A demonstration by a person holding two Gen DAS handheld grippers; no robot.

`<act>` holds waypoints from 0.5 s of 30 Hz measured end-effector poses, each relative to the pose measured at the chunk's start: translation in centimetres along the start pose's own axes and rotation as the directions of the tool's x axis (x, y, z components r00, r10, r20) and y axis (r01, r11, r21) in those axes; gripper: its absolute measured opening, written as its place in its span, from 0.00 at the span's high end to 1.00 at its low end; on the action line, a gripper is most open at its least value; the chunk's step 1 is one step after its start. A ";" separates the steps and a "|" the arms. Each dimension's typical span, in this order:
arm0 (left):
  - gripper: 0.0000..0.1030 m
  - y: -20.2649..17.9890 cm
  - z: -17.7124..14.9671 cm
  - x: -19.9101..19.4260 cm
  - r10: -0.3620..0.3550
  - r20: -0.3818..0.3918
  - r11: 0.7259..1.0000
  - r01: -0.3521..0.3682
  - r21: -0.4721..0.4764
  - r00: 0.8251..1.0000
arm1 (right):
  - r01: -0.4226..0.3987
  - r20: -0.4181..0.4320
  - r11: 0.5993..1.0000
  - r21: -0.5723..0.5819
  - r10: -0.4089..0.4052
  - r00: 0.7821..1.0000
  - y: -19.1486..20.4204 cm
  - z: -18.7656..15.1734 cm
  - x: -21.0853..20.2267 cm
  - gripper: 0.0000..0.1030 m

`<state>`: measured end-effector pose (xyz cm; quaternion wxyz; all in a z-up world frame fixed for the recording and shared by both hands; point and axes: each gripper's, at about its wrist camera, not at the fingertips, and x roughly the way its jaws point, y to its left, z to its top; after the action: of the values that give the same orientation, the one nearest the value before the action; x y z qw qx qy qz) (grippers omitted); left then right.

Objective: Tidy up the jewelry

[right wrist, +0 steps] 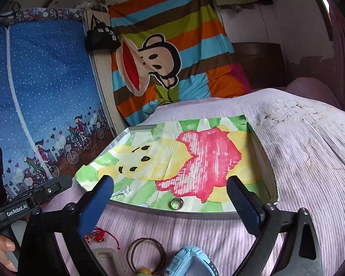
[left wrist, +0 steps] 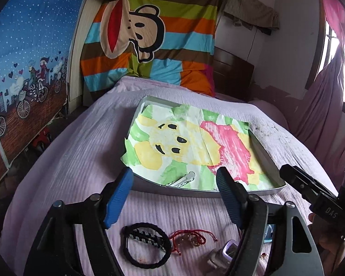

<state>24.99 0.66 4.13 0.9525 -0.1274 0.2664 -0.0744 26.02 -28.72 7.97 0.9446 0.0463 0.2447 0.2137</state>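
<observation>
- The left tool (left wrist: 174, 181) stood apart, empty, above the tray's (left wrist: 262, 158) near rim.
- A hair clip (left wrist: 181, 179) lay in the tray at 6 o'clock.
- The right tool (right wrist: 170, 195) gaped wide, empty; a ring (right wrist: 177, 203) lay between its fingers, in the tray.
- Hair tie (left wrist: 147, 245), red bracelet (left wrist: 191, 238) and watch (right wrist: 191, 262) lay on the bed (left wrist: 69, 161).

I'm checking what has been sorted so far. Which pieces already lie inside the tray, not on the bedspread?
The silver hair clip and the ring, both at the tray's near edge. The black hair tie, red bracelet and blue watch lie outside.
</observation>
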 end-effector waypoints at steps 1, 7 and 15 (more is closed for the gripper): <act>0.25 0.0 -0.1 -1.0 -0.005 0.019 1.000 0.005 0.001 1.000 | 0.002 0.017 1.000 -0.010 -0.002 1.000 0.2 0.0 -0.8 0.00; 0.09 -0.9 -1.0 -6.0 -0.012 0.109 0.999 0.007 0.042 0.994 | 0.032 0.114 0.997 -0.067 -0.024 0.993 1.7 -1.1 -5.3 0.00; 0.07 -2.3 -3.3 -10.7 0.000 0.196 0.992 -0.025 0.127 0.981 | 0.070 0.157 0.993 -0.097 -0.054 0.986 2.7 -3.8 -10.3 0.00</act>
<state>14.04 -0.02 7.27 0.9808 -0.0708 0.1670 -0.0723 15.03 -30.80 9.73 0.9680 0.0069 0.1611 0.1922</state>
